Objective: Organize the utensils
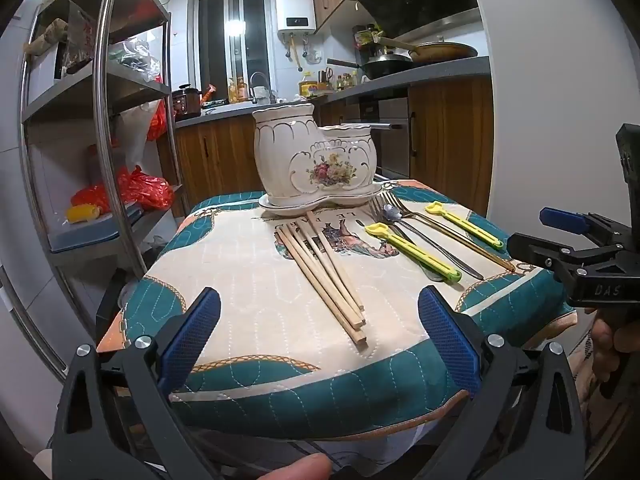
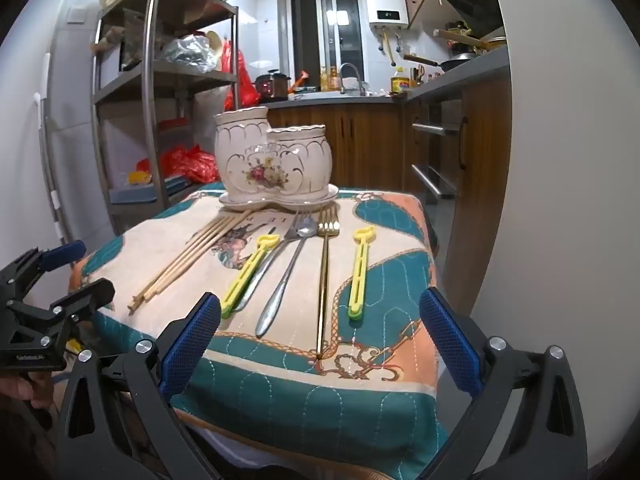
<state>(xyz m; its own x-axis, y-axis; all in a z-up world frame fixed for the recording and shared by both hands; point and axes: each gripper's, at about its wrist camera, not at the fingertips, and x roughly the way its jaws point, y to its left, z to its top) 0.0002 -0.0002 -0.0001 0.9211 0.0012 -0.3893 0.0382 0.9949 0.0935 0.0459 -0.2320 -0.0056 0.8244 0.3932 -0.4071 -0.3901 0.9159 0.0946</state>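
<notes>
Both grippers wait just off the near edge of the table (image 1: 256, 360), holding nothing. The left gripper (image 1: 320, 340) has its blue pads wide apart, and so does the right gripper (image 2: 320, 336). The chopsticks (image 1: 324, 268) lie in the middle. The forks (image 2: 326, 264), what looks like a spoon (image 2: 286, 272) and two yellow clips (image 2: 360, 272) lie toward the right edge. The white holder (image 1: 316, 156) stands at the far edge.

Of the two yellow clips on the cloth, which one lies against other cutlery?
The yellow clip nearer the chopsticks: it lies against a silver fork's handle. The other yellow clip lies alone beyond the gold fork.
</notes>
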